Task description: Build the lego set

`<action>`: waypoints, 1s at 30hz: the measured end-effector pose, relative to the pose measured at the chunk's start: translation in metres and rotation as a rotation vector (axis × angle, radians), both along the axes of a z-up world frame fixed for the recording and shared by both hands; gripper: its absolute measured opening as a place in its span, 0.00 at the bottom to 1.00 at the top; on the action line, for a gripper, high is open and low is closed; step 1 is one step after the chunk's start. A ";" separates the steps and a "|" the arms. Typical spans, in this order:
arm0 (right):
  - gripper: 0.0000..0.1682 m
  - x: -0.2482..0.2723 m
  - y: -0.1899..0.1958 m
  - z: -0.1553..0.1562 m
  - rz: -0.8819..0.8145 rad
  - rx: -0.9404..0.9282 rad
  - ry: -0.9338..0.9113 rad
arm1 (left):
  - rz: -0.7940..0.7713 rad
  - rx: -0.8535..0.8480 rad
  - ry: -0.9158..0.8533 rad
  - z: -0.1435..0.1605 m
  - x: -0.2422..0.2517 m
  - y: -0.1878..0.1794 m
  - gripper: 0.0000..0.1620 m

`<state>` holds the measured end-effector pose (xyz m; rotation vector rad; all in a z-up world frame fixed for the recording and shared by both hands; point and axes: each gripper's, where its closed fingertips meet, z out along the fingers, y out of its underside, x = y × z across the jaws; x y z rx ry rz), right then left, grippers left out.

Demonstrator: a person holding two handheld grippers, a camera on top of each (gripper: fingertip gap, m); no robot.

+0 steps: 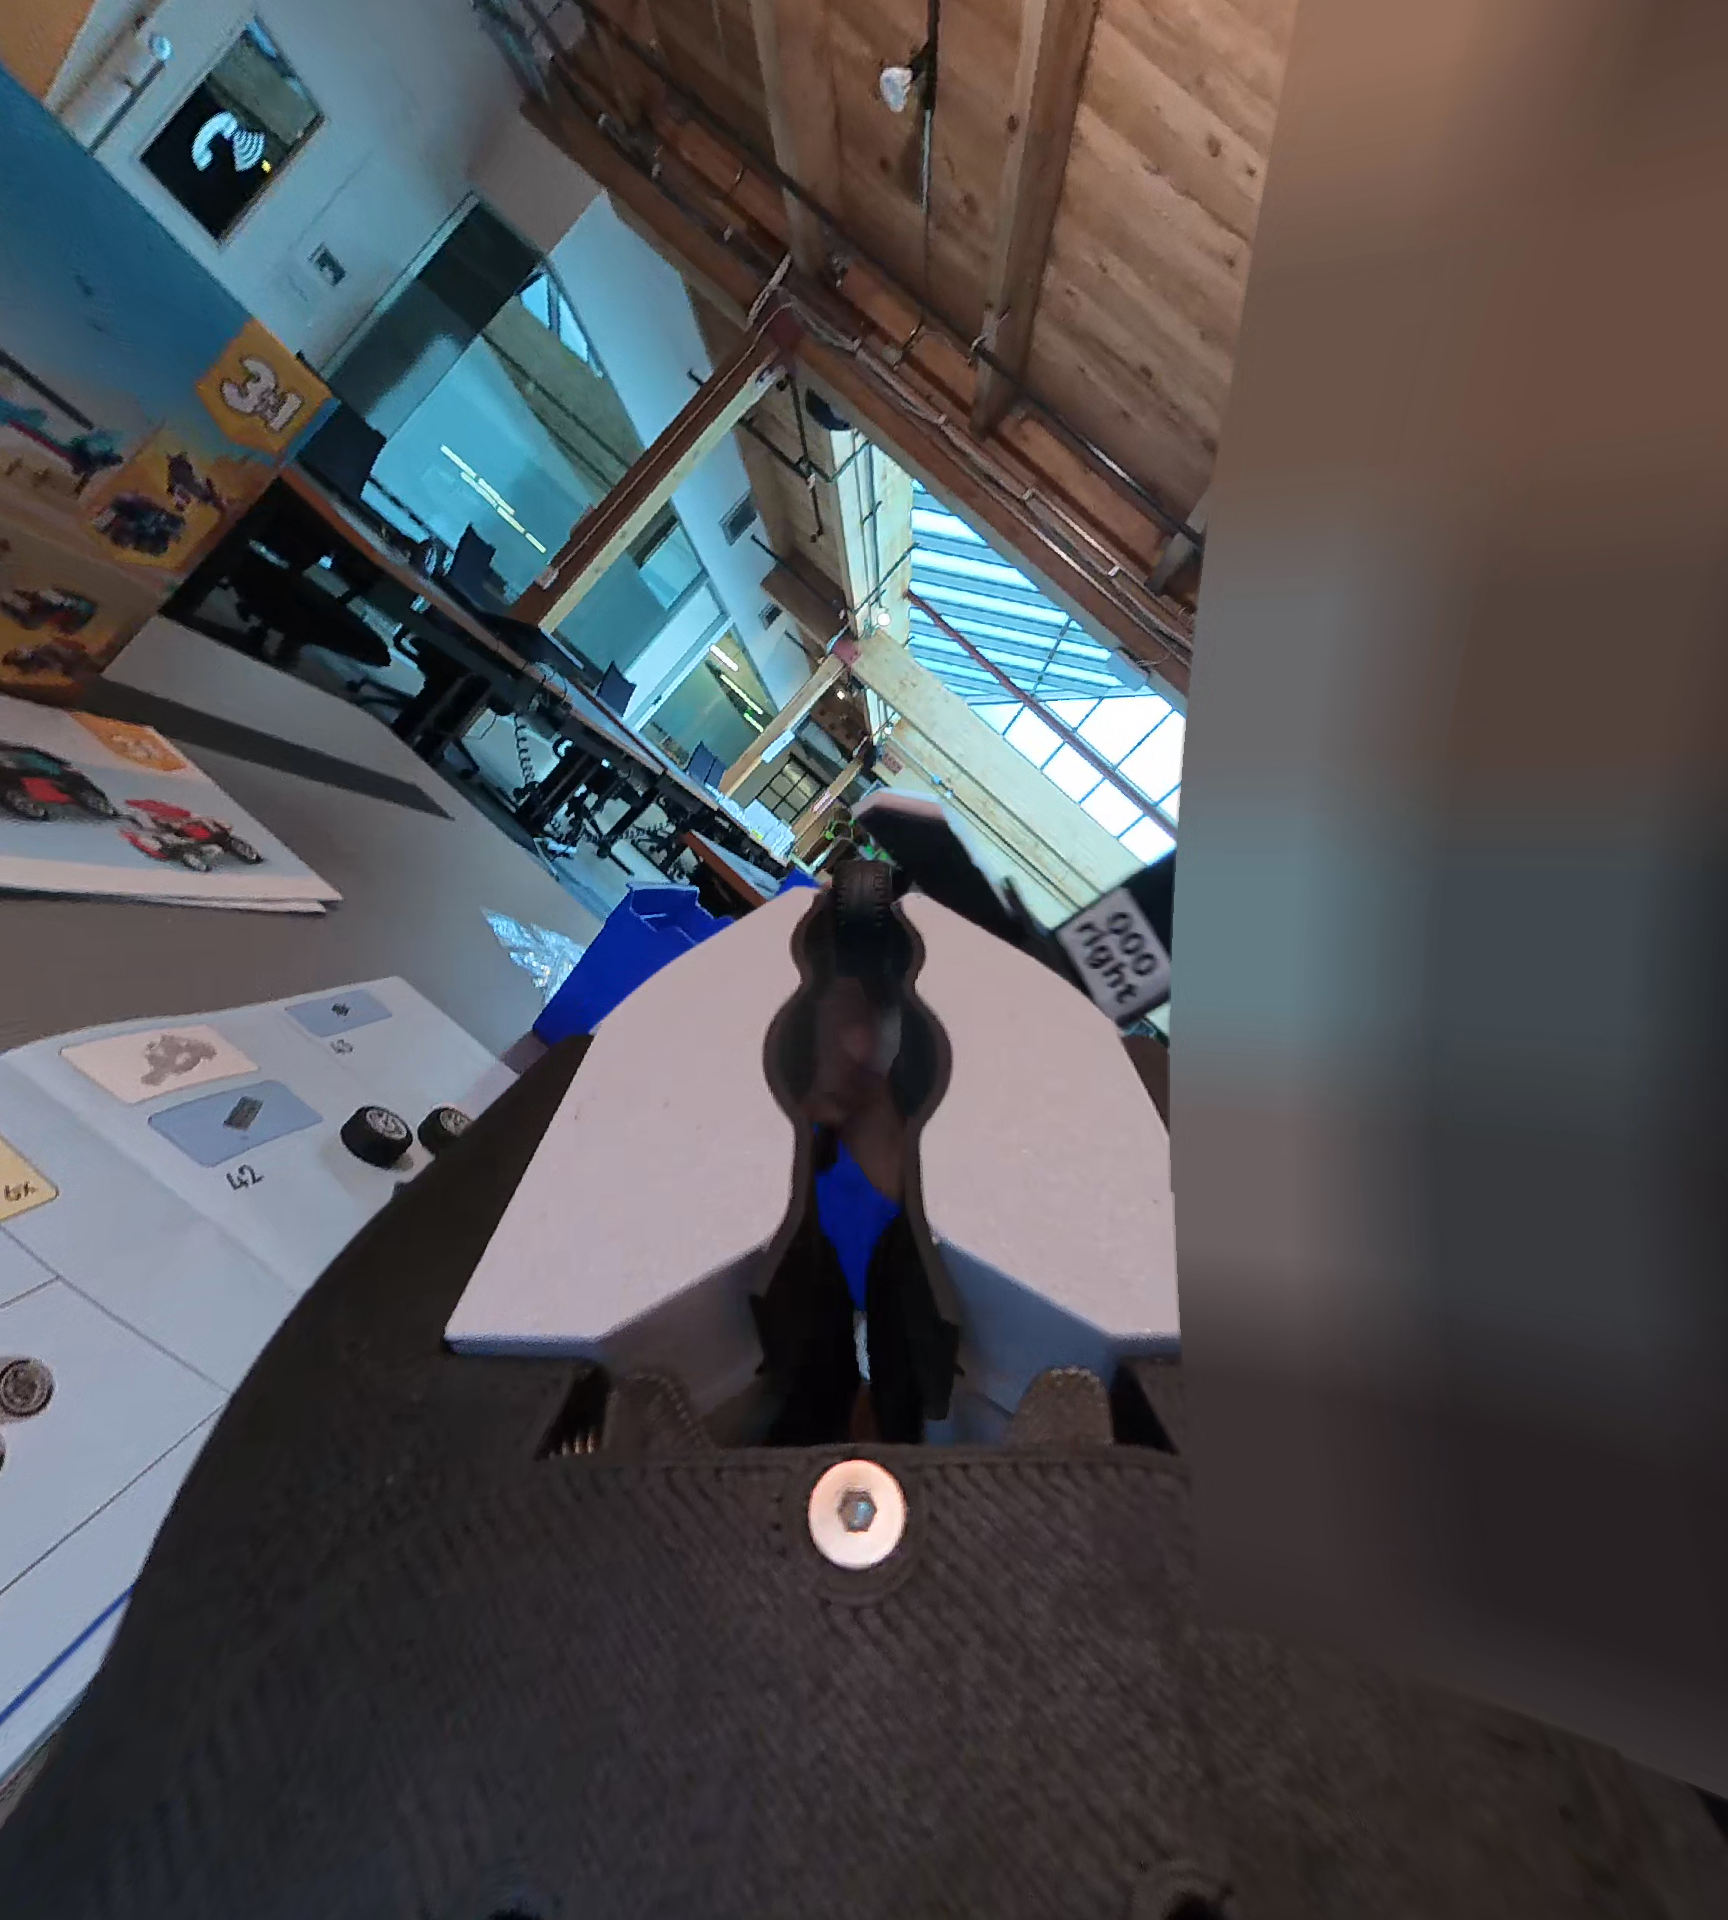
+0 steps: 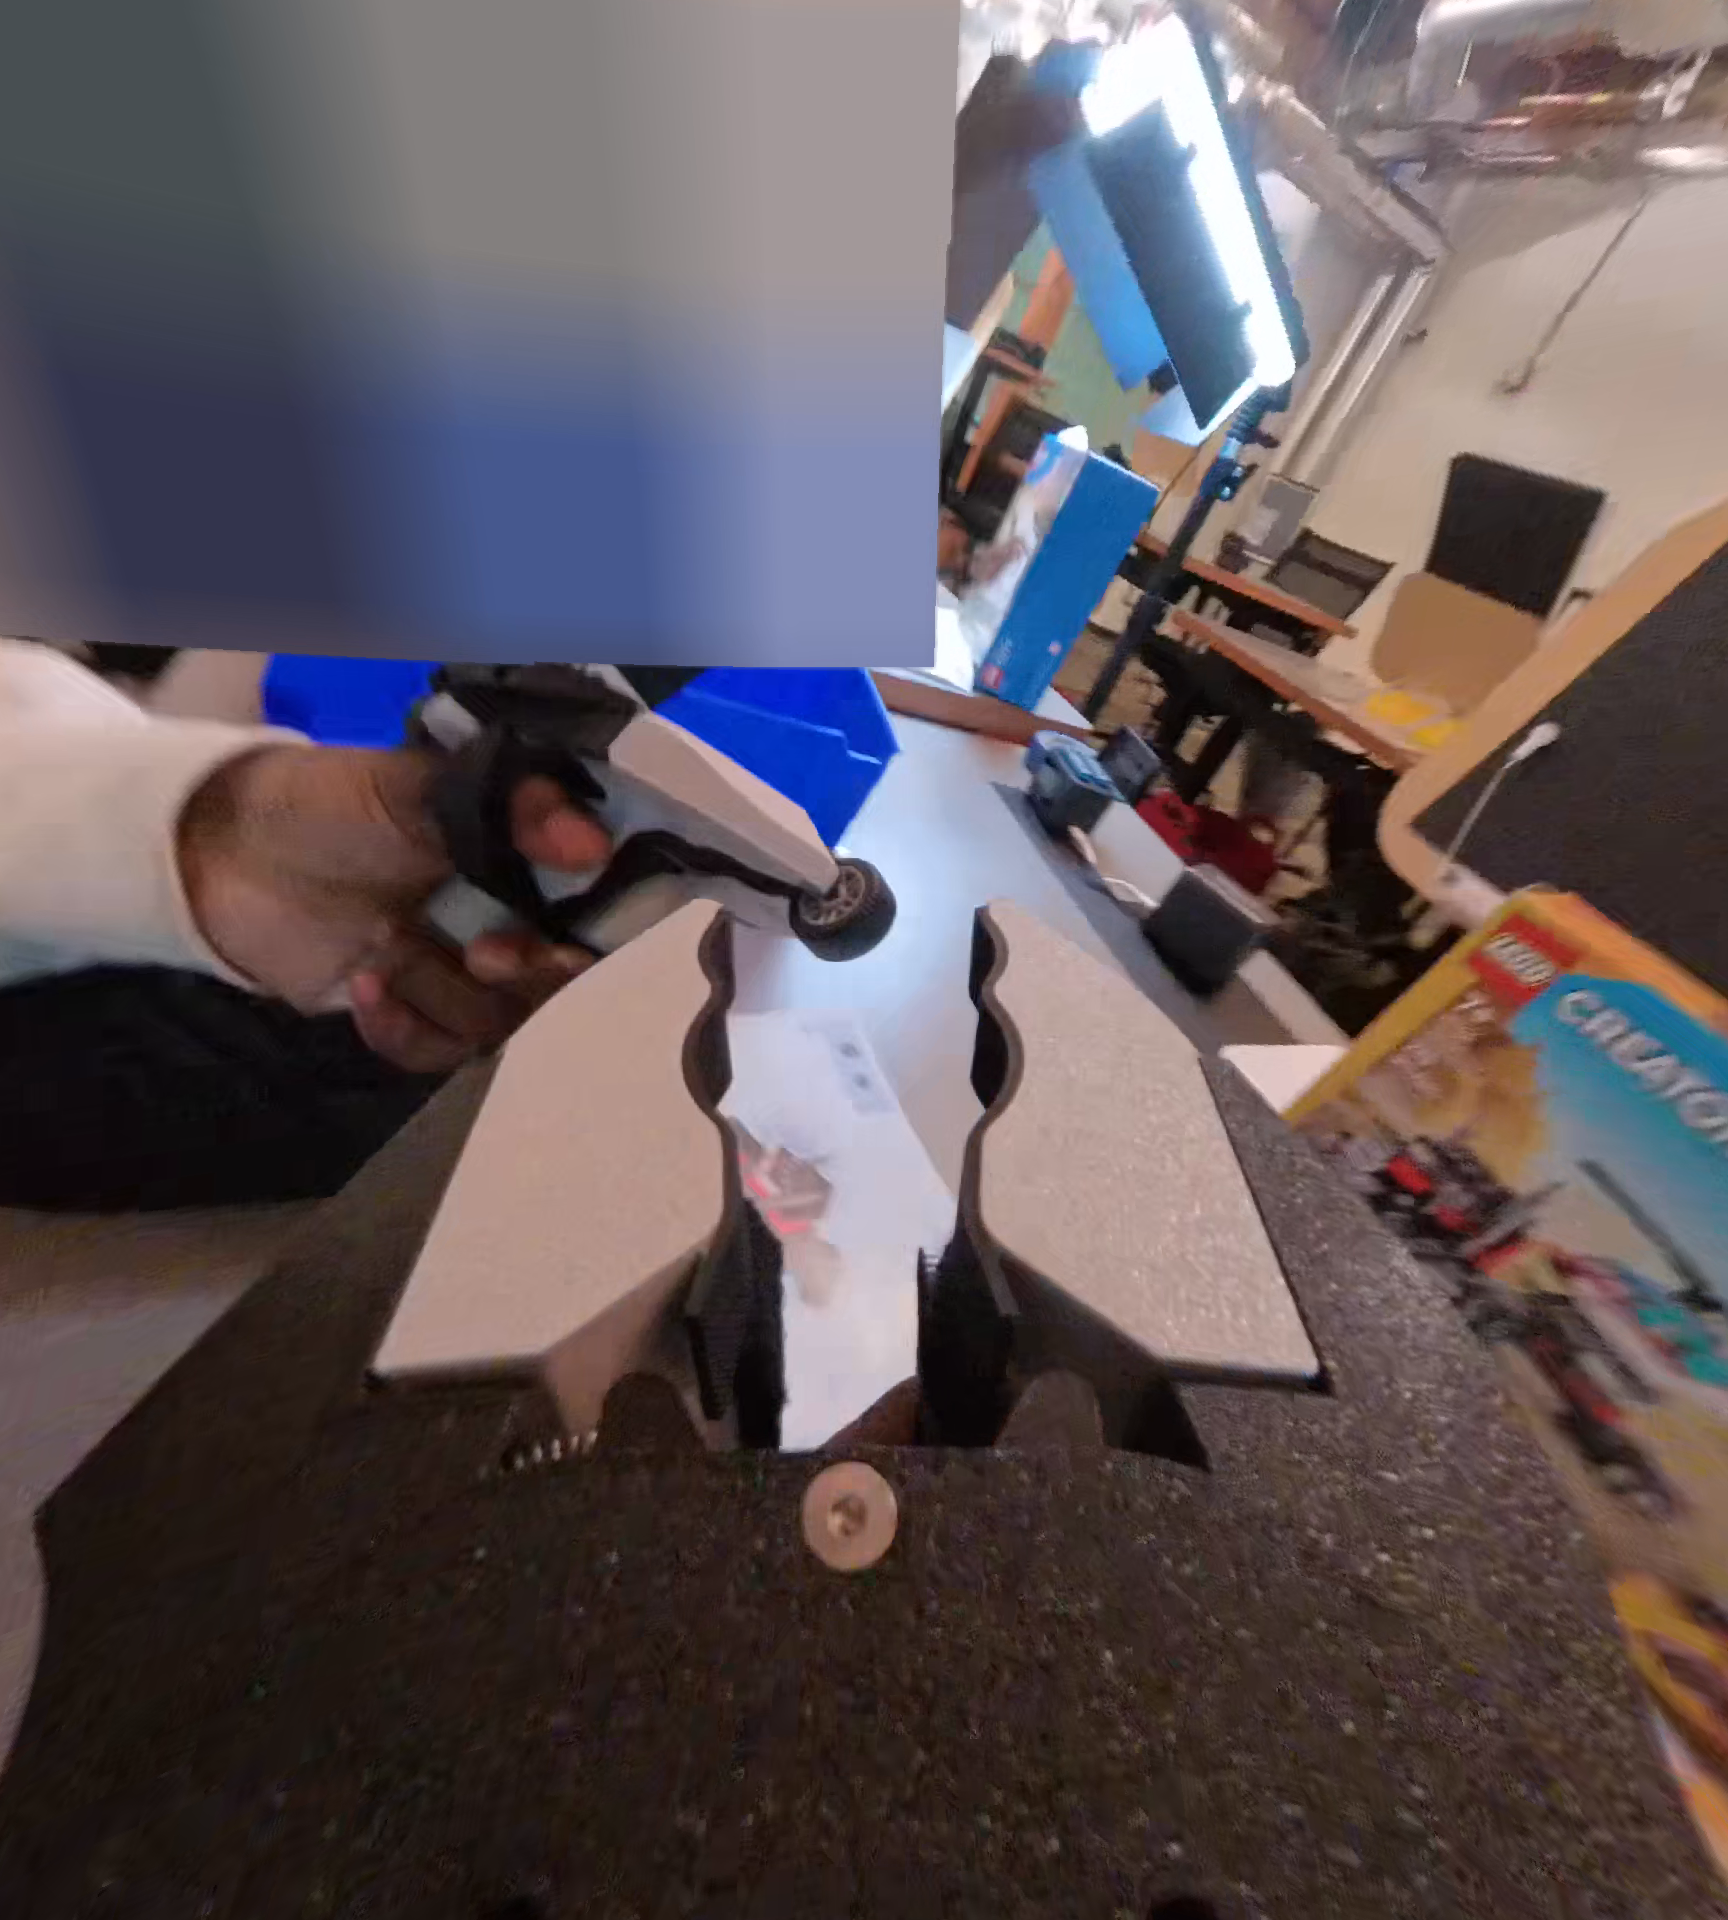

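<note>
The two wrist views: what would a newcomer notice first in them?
Probably the small black wheel pinched at the tip of the left gripper, held up in the air in front of the open right gripper. Next, the colourful set box at the right edge of the right wrist view. In the left wrist view, two more wheels lie on the open instruction booklet.

Matt grey tongs on rough layered black plastic, ridged black rubber tyre, glossy printed cardboard box, smooth paper instruction booklet, matt grey tabletop, bare timber ceiling
</note>
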<state>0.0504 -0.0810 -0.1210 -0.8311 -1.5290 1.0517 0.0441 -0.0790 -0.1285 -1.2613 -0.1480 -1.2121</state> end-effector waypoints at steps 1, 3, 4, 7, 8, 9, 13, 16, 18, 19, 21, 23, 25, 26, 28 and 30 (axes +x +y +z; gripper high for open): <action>0.25 0.000 0.000 -0.002 -0.025 0.119 -0.021 | -0.005 -0.016 0.000 -0.002 0.000 0.001 0.06; 0.23 -0.001 -0.002 -0.006 -0.042 0.261 -0.056 | -0.016 -0.043 -0.004 -0.005 0.001 0.002 0.06; 0.23 -0.002 -0.002 -0.008 -0.045 0.291 -0.076 | -0.023 -0.053 -0.006 -0.006 0.002 0.003 0.07; 0.21 -0.006 0.001 -0.018 -0.056 0.343 -0.128 | -0.037 -0.084 -0.015 -0.009 0.006 0.006 0.07; 0.17 -0.007 0.001 -0.020 -0.061 0.359 -0.134 | -0.045 -0.092 -0.019 -0.010 0.008 0.006 0.07; 0.13 -0.007 0.004 -0.021 -0.079 0.371 -0.138 | -0.050 -0.101 -0.025 -0.011 0.009 0.007 0.07; 0.13 -0.004 0.004 -0.021 -0.043 0.250 -0.130 | -0.097 -0.098 -0.075 -0.010 0.010 0.006 0.08; 0.13 -0.002 0.002 -0.018 -0.020 0.197 -0.106 | -0.147 -0.071 -0.140 -0.005 0.010 0.004 0.07; 0.13 -0.002 0.002 -0.019 -0.028 0.216 -0.112 | -0.157 -0.070 -0.151 -0.006 0.011 0.005 0.07; 0.13 -0.002 0.001 -0.020 -0.027 0.228 -0.114 | -0.161 -0.070 -0.147 -0.007 0.012 0.005 0.08; 0.13 -0.003 -0.001 -0.021 -0.025 0.252 -0.125 | -0.175 -0.072 -0.125 -0.007 0.015 0.005 0.11; 0.13 -0.005 -0.003 -0.020 -0.027 0.289 -0.123 | -0.156 -0.067 -0.089 -0.008 0.016 0.006 0.06; 0.13 -0.006 -0.004 -0.017 -0.026 0.293 -0.106 | -0.124 -0.044 -0.058 -0.005 0.015 0.005 0.06; 0.13 -0.006 -0.005 -0.015 -0.023 0.277 -0.090 | -0.114 -0.035 -0.060 -0.003 0.014 0.004 0.06; 0.13 -0.007 -0.005 -0.015 -0.008 0.229 -0.070 | -0.123 -0.039 -0.107 -0.002 0.013 0.004 0.07; 0.13 -0.007 -0.004 -0.018 0.010 0.191 -0.064 | -0.154 -0.062 -0.166 -0.004 0.014 0.004 0.07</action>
